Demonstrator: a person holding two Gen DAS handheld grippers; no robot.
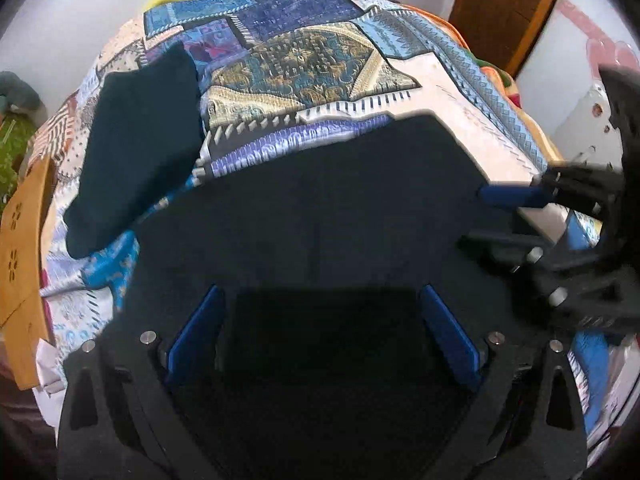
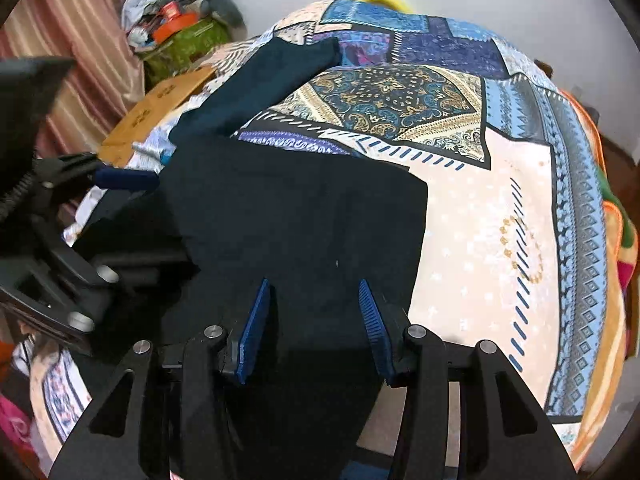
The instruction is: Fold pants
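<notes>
Left wrist view: left hand-held gripper (image 1: 320,332) has its 2 blue pads (image 1: 196,340) wide apart, dark fabric of the pants (image 1: 320,208) spread under and between them, nothing clamped. Pants lie flat on the bed, on a patchwork bedspread (image 1: 304,68) in blue, gold and cream. 1 pant leg (image 1: 136,148) angles off to the upper left, away from the main dark panel. Right hand-held gripper (image 1: 516,200) shows at the right edge, blurred, 1 blue finger at the pants' right edge; cannot tell contact from here.

Right wrist view: right hand-held gripper (image 2: 316,320) jaws apart, narrower gap than the left, pads hovering over or resting on the pants (image 2: 296,216), near their right edge; no fabric pinched between them. Same pant leg (image 2: 260,84) runs up and left across the bedspread (image 2: 492,240). Left hand-held gripper (image 2: 124,180) sits at the left edge of the pants, finger just beside the fabric. Wooden panel (image 2: 156,108) with flower cutouts and a cluttered pile (image 2: 176,28) sit beyond the bed at upper left.
</notes>
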